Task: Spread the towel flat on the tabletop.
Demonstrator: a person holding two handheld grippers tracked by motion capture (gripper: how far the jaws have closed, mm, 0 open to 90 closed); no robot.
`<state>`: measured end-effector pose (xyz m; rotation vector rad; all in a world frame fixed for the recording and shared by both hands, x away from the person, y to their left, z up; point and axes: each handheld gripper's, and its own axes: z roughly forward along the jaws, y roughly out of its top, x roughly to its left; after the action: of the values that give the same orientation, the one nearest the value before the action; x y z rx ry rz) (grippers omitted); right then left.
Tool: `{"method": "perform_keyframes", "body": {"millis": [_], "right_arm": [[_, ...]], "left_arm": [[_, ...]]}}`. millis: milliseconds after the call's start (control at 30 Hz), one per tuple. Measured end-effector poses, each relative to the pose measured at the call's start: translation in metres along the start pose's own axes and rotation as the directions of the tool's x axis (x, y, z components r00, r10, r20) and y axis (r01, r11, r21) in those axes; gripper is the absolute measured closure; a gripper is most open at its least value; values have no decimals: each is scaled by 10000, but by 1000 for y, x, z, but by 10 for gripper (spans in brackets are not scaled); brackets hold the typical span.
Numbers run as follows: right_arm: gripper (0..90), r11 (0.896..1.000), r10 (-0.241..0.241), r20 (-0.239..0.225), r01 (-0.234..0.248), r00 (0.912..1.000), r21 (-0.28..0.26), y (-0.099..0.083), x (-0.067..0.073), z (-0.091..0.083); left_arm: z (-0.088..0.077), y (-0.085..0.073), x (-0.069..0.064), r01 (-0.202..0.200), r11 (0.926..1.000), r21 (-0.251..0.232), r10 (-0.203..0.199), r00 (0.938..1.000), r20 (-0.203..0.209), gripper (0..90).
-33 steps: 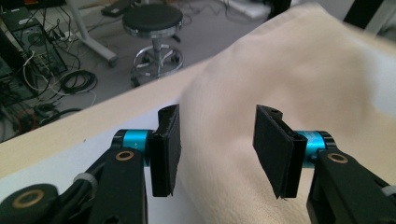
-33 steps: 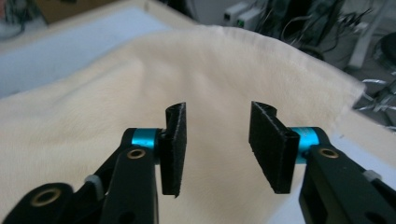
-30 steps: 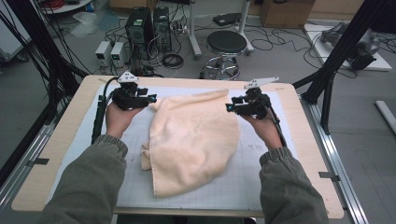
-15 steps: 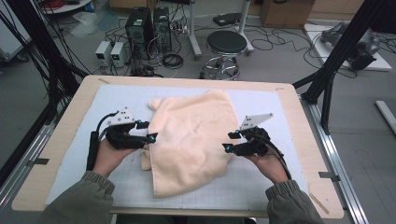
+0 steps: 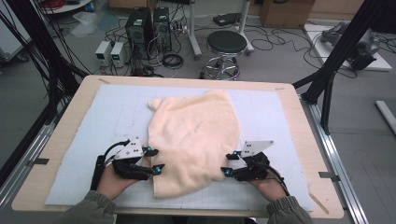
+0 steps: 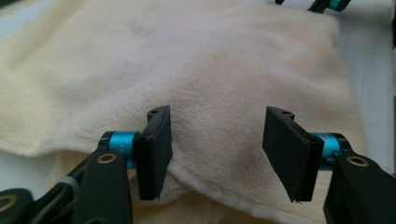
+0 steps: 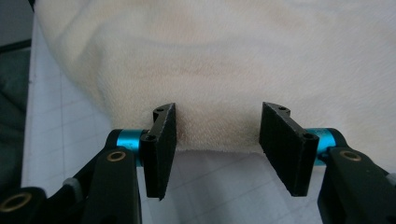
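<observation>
High view: I have the cream towel [image 5: 194, 140] lying loosely folded on the pale grid mat [image 5: 280, 116], which covers most of the wooden table [image 5: 60, 126]. Every place below is given from the towel.
Left gripper: the left gripper [image 5: 154, 159] sits at the towel's near left edge. Its jaws have just been closing a little, yet they stand apart.
Left gripper view: the towel's folded edge [image 6: 210, 182] lies in the gap between the pads [image 6: 154, 149], and I see no pad pressing on it.
Right gripper: the right gripper [image 5: 229, 164] is at the towel's near right edge. Its jaws have just been opening and stand apart.
Right gripper view: the hem [image 7: 219, 149] crosses the gap between the pads, with bare mat just on my side of it.
Hands: my left hand [image 5: 114, 182] and right hand [image 5: 266, 179] are low, at the near side of the towel.
Step, as I judge it: taking hold of both near edges.
Risk one: closing now on the right could nip only the rim, and the plush cloth might slide out when lifted.
Risk two: on the left the layers are stacked, so I may catch only the top one and the fold would open.
Risk three: pressing too low could pinch the mat along with the cloth.
</observation>
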<state>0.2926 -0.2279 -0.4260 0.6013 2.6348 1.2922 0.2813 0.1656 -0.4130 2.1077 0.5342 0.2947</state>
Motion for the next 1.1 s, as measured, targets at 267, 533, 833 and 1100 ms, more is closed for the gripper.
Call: {"method": "perform_keyframes", "body": {"millis": [267,533,833,1100], "right_arm": [[665,9971,-113,109,104,9999,752,-2,0,18],[850,9980,-75,-139,84,9999,633,3,2,6],[848,9973,-151,296,172,9994,-715,66,-21,-7],[846,9911,1324,1212,-1329,9838,-34,87,-76,56]], "left_arm": [[16,-5,5,72,9986,529,-62,9998,-199,706],[-14,11,9,452,9976,-530,-460,9988,-138,808],[-16,45,80,1736,9818,-772,-1834,9719,-1475,804],[9,36,117,2711,9617,-407,-2717,9227,-2735,587]]}}
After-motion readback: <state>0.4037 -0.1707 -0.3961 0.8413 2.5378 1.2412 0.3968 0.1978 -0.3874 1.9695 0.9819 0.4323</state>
